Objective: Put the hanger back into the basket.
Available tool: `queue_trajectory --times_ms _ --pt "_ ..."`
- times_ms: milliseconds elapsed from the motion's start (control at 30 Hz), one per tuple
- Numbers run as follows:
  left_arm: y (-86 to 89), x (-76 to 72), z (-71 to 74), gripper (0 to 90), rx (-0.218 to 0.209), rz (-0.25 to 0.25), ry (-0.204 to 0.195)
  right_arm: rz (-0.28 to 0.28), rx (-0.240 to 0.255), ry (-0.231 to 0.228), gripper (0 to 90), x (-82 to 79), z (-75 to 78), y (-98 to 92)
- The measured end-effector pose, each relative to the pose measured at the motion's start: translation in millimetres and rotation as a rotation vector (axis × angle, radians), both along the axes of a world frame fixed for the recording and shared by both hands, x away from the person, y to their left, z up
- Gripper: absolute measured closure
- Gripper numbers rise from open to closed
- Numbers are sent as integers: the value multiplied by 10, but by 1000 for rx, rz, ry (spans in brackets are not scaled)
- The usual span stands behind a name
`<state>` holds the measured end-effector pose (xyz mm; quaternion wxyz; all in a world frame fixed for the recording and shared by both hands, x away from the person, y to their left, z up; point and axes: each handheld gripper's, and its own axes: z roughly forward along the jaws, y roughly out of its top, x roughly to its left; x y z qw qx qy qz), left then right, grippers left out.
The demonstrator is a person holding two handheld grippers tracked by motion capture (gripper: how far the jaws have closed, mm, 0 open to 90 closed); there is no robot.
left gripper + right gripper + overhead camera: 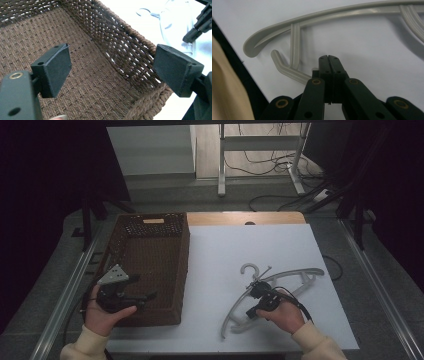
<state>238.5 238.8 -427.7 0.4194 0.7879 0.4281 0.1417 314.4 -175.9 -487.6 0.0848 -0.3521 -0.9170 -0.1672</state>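
Centrally, the grey plastic hanger (272, 292) lies flat on the white bench (220, 270), its lower bar pinched by the right tool (329, 58) with jaws pressed together, while the left tool (111, 67), jaws spread wide, hovers over the brown woven basket (150, 245).

Left gripper (131, 296): black body, grey three-cornered plate (113, 275) on top with small dark holes. Jaws are flat black rectangular pads (58, 68) on black links; one brass-coloured eyelet (15, 75) and plain bored holes. Right gripper (256, 288): black, black cable (298, 304) trailing; brass-ringed pivots (316, 81) on its links (four counted). Cuffs (88, 340) cream or pale yellow, possibly ribbed; lighting dim.
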Motion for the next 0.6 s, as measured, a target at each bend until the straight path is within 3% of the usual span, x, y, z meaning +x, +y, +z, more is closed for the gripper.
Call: queue_trajectory --times_ms 267,500,600 --pt "-9 -3 3 153 1 -1 0 41 9 9 891 -129 -12 65" --pt "-18 -1 1 153 1 -2 2 38 19 15 882 -135 -15 41" --pt "-31 -4 7 153 1 -7 3 18 34 -9 885 -105 25 -6"
